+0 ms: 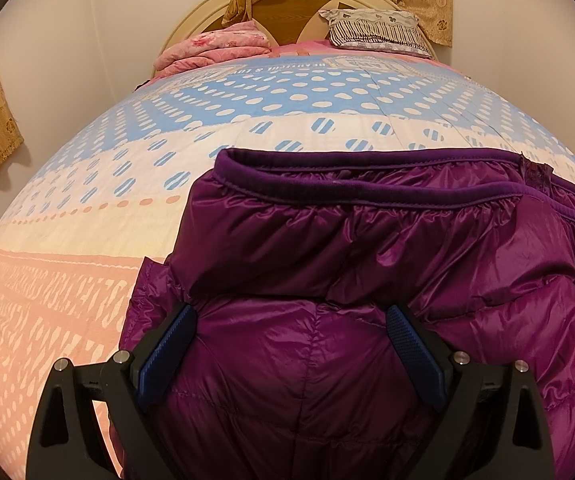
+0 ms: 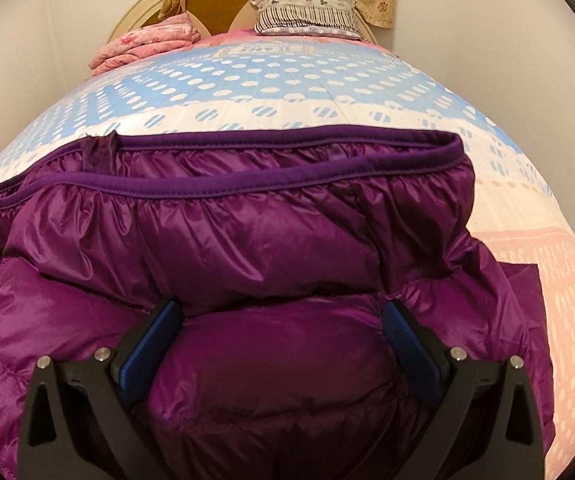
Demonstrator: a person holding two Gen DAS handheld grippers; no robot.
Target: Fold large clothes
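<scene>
Purple jacket (image 2: pixel 279 360) between wide right gripper (image 2: pixel 281 316)

Along the bottom of the left wrist view, the left gripper (image 1: pixel 289 330) is seen as two matte black, angular finger frames with triangular cut-outs. Each finger is faced with a blue, finely ribbed rubber pad (image 1: pixel 165 360). Round silver screw heads (image 1: pixel 121 356) are set into the upper corners of the frames. The right gripper (image 2: pixel 281 324) is built alike in the right wrist view: black frames, blue ribbed pads (image 2: pixel 145 350), silver screws (image 2: pixel 455 353).
</scene>
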